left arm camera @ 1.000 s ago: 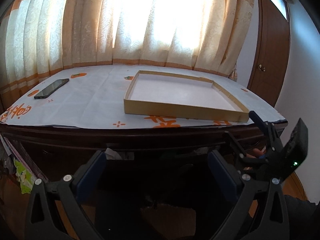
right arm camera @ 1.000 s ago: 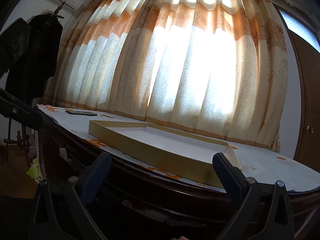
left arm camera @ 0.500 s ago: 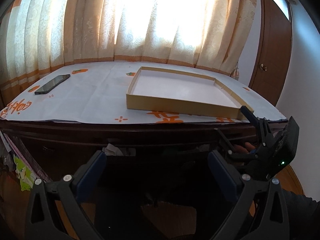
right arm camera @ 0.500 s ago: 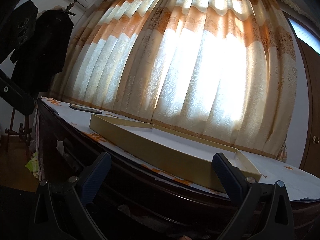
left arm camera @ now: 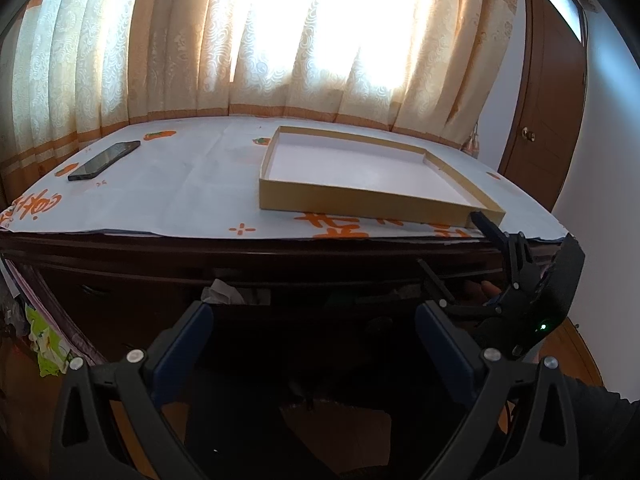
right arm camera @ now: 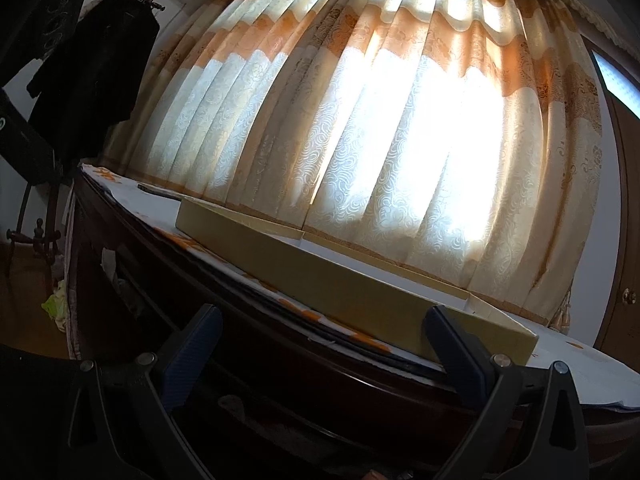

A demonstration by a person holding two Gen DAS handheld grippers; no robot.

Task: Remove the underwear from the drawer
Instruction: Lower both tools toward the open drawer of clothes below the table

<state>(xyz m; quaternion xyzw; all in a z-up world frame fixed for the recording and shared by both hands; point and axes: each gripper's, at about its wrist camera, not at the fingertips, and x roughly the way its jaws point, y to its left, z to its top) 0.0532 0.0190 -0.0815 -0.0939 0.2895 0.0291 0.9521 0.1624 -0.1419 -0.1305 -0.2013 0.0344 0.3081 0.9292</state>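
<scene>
Facing drawer (left arm camera: 312,300) ajar, 2 grippers spread, L (left arm camera: 312,336), R (right arm camera: 320,340)

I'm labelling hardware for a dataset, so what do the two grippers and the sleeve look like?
Left gripper: black ribbed frame, dark blue fingers, silver screws. Right gripper looks the same; from the left camera its body is black with a green light. The sleeve is dark.

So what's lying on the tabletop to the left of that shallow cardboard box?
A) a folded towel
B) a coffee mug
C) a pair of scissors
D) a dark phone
D: a dark phone lies flat on the white cloth with orange prints, left of the empty cardboard box, and nothing else lies on that side.
</scene>
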